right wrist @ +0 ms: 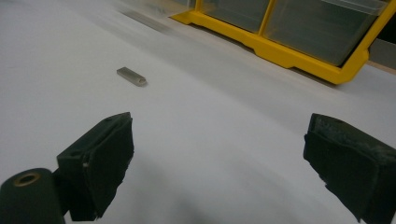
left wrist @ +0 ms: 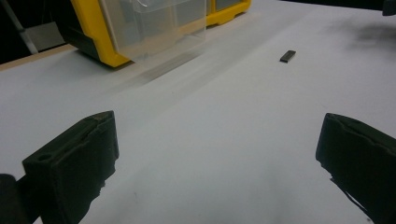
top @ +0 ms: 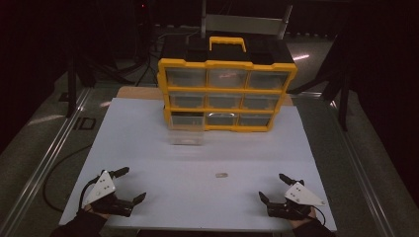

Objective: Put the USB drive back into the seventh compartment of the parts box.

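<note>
far edge: yellow drawer cabinet blocks it
pulled-out clear drawer: juts onto white table
mid-table: small flat metal piece, bare surface around it

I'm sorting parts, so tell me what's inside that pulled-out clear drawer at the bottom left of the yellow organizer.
The pulled-out drawer of the organizer looks empty through its clear walls. Its floor is blurred, so something small and flat could go unseen.

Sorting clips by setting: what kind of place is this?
Probably a lab or workshop recording bench: a white tabletop, a yellow parts organizer with clear drawers, and dark stands and cables behind.
</note>
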### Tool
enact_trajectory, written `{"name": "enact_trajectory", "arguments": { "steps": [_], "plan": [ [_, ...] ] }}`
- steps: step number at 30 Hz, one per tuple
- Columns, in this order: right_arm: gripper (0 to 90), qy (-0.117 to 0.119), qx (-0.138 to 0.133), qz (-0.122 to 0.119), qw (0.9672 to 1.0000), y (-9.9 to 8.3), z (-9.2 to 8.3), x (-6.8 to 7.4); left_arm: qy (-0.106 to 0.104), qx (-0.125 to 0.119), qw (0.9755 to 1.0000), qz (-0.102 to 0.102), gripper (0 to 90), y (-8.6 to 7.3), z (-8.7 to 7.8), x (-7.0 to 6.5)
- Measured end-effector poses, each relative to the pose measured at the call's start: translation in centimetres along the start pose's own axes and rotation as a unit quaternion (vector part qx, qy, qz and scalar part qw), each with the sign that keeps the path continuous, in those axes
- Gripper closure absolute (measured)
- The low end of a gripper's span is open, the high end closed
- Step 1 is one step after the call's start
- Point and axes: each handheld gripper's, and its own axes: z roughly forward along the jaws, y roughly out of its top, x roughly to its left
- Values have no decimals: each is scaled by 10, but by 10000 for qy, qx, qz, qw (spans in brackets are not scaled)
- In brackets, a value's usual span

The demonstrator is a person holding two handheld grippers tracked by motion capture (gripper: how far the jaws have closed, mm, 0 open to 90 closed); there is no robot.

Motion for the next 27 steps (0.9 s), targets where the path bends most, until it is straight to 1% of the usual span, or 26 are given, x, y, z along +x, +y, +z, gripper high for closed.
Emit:
{"name": "enact_trajectory", "arguments": {
  "steps": [1,4,8,13,17,19,22,23,26,27],
  "plan": [
    [88,8,-15,8,10000,0,0,0,4,11,10000,20,1,0,0,0],
    [88,16,-4,-24,10000,0,-1,1,-14,-2,10000,2,1,0,1,0],
    [88,21,-12,-9,10000,-1,-1,1,-42,-16,10000,-19,1,0,2,1],
    [88,-2,-21,10,10000,-1,-1,1,-63,15,10000,8,1,0,3,-1],
    [88,-3,-69,-9,10000,0,-1,1,-68,-19,10000,51,1,0,3,-2],
    [88,2,-67,-6,10000,0,-1,2,-135,-42,9999,3,1,0,3,-1],
    [88,35,-73,1,10000,0,0,1,-140,-41,9999,8,1,2,2,-2],
    [88,21,-51,-3,10000,0,0,1,-155,-31,9999,-15,1,2,3,-2],
    [88,17,-61,24,10000,0,0,2,-145,-8,9999,2,1,2,3,-2],
    [88,19,-94,26,10000,1,0,2,-164,45,9998,36,1,4,5,-3]
  ]
}}
